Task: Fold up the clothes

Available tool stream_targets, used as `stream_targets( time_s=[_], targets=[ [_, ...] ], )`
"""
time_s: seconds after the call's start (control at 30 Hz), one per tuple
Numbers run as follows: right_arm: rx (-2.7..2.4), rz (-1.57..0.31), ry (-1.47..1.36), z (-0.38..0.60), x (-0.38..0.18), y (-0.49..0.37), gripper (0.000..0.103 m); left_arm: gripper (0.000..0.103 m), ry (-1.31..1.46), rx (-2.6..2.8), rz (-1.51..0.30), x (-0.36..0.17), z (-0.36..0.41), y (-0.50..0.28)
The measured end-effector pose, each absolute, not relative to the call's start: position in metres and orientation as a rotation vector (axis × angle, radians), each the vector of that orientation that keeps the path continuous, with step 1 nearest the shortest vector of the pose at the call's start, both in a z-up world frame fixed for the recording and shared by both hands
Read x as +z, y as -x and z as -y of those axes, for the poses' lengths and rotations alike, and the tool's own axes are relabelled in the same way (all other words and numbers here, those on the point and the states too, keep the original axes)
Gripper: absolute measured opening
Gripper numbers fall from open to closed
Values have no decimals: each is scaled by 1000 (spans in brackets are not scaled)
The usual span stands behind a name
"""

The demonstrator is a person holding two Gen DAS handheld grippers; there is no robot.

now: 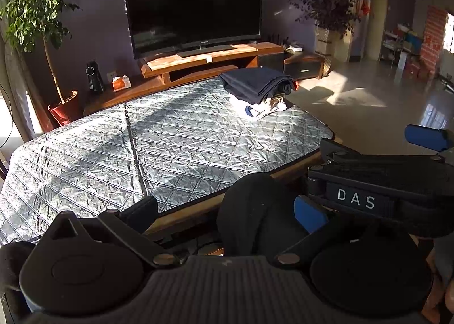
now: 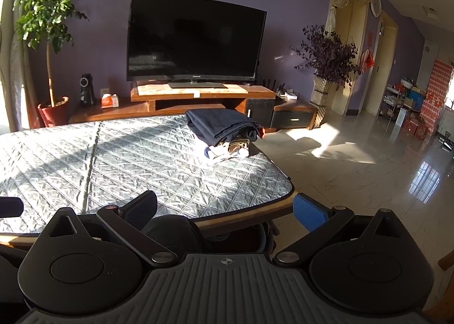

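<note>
Both tools are pulled back off the near edge of the surface, which wears a grey quilted cover [image 2: 170,159]. The left tool [image 1: 227,212] has its fingers spread wide apart with nothing between them, and the right tool [image 2: 227,207] is the same, wide apart and empty. The stack of folded clothes [image 2: 224,132], navy blue piece on top with white and tan ones underneath, sits at the far right corner of the surface, well apart from both tools. A big black TV [image 2: 195,40] stands behind on a wooden stand.
</note>
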State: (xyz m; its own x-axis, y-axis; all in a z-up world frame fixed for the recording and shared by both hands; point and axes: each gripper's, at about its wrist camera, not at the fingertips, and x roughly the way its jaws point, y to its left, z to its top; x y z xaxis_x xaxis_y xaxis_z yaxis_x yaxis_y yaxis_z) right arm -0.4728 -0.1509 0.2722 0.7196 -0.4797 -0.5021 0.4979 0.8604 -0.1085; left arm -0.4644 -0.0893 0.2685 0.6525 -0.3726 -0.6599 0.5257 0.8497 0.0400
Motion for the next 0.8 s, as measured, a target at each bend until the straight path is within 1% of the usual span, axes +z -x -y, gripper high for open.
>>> stream_targets(
  time_s=[0.8],
  targets=[
    [-533, -537, -32, 150, 274, 472, 103, 102, -242, -509, -675, 272, 89, 467]
  ],
)
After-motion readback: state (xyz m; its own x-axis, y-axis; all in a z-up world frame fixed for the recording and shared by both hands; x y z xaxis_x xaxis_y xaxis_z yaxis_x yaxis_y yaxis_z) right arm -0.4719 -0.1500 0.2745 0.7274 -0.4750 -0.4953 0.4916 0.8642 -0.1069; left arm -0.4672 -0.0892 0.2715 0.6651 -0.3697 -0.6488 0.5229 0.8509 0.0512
